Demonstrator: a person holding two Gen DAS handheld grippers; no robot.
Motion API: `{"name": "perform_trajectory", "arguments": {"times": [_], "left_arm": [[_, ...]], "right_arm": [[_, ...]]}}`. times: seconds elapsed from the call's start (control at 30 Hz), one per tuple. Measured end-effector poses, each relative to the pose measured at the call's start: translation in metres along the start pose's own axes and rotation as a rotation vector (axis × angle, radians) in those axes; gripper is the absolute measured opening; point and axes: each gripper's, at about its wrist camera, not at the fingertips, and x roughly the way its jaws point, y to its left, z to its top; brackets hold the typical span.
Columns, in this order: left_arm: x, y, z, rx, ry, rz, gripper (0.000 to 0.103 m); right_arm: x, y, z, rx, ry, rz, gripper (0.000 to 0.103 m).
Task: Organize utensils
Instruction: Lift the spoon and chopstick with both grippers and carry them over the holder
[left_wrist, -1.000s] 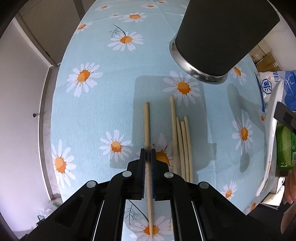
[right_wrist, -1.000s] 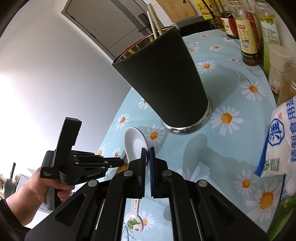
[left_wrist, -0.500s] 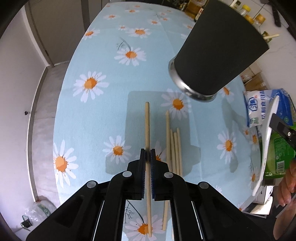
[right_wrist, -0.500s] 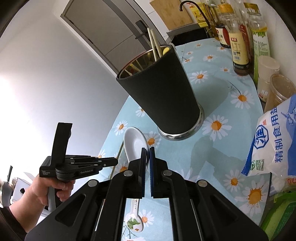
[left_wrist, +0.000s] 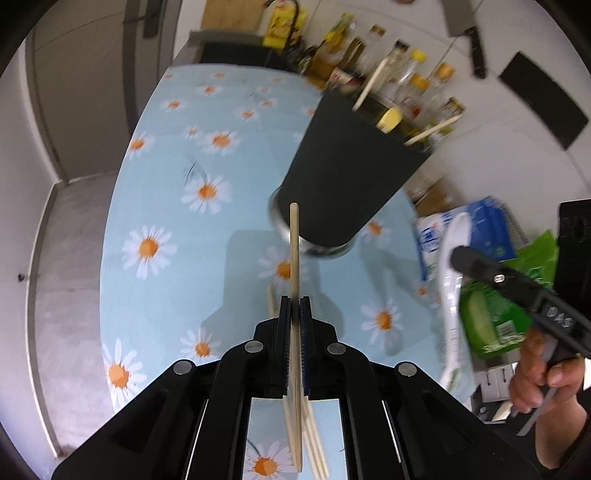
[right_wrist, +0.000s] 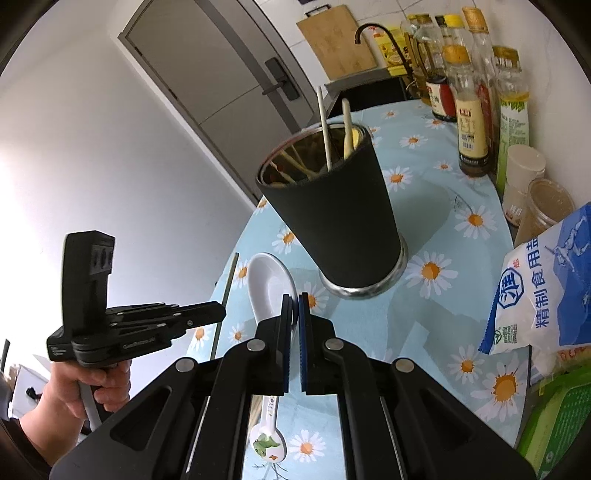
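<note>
Gripping one wooden chopstick (left_wrist: 294, 254) in left gripper (left_wrist: 294, 314), jaws clamped on its shaft, tip raised off daisy tablecloth (left_wrist: 166, 206) toward black utensil cup (left_wrist: 347, 173); three more chopsticks (left_wrist: 314, 443) flat on cloth beneath

Right gripper (right_wrist: 294, 306) jaws pinched on handle of white ceramic spoon (right_wrist: 267, 284) (bowl end forward), just beside cup (right_wrist: 332, 225) holding other utensils

Table: I see a blue daisy-print tablecloth (right_wrist: 439, 188).
On it: black utensil cup (right_wrist: 340, 221), loose chopsticks (left_wrist: 314, 448), salt bag (right_wrist: 546, 288), bottles (right_wrist: 469, 122), jars (right_wrist: 543, 206).
</note>
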Motion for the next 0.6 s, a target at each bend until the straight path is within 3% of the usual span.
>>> {"name": "perform_trajectory", "arguments": {"times": [0.6], "left_arm": [[-0.043,-0.015,0.051,0.12,-0.198,-0.197,0.004]], "right_arm": [[-0.016,0.03,0.035,0.014,-0.198,-0.112,0.004]]}}
